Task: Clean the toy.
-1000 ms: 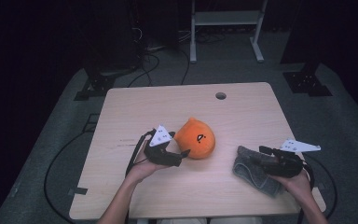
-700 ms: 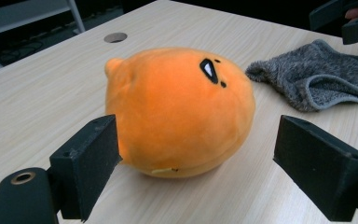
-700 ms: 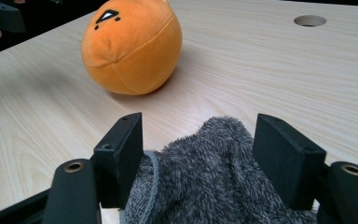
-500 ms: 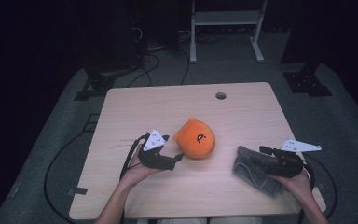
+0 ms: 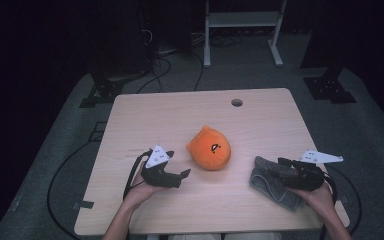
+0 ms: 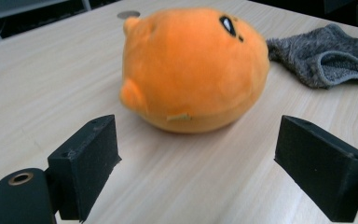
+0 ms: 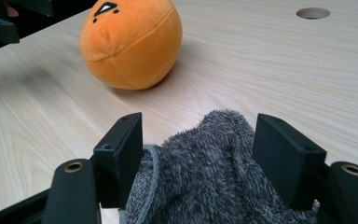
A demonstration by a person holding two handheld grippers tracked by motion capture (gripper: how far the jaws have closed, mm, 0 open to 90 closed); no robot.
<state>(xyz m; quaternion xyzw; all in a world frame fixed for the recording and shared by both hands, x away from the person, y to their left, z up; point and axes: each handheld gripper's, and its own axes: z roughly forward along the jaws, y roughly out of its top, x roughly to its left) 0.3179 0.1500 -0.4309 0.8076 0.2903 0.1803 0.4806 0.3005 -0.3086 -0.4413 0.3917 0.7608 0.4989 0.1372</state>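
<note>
Approach step, by the look of it: left gripper (image 5: pixel 184 175) sits just left of the orange plush (image 5: pixel 210 148), jaws wide, plush not yet between them. Right gripper (image 5: pixel 279 170), well right of the plush, has its jaws spread around the grey cloth (image 5: pixel 272 182), not pinching. Next: ease left forward, centre, close. Table (image 5: pixel 180 115) beyond the plush is bare; near edge is close.

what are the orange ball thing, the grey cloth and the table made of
The orange toy looks like a stuffed plush: short matte pile, stitched seams, a small sewn tag. The grey cloth seems to be a fuzzy fleece or terry knit, with long fluffy fibres and a hemmed edge. The table shows pale wood grain, smooth and matte; solid wood or laminate, hard to say.
</note>
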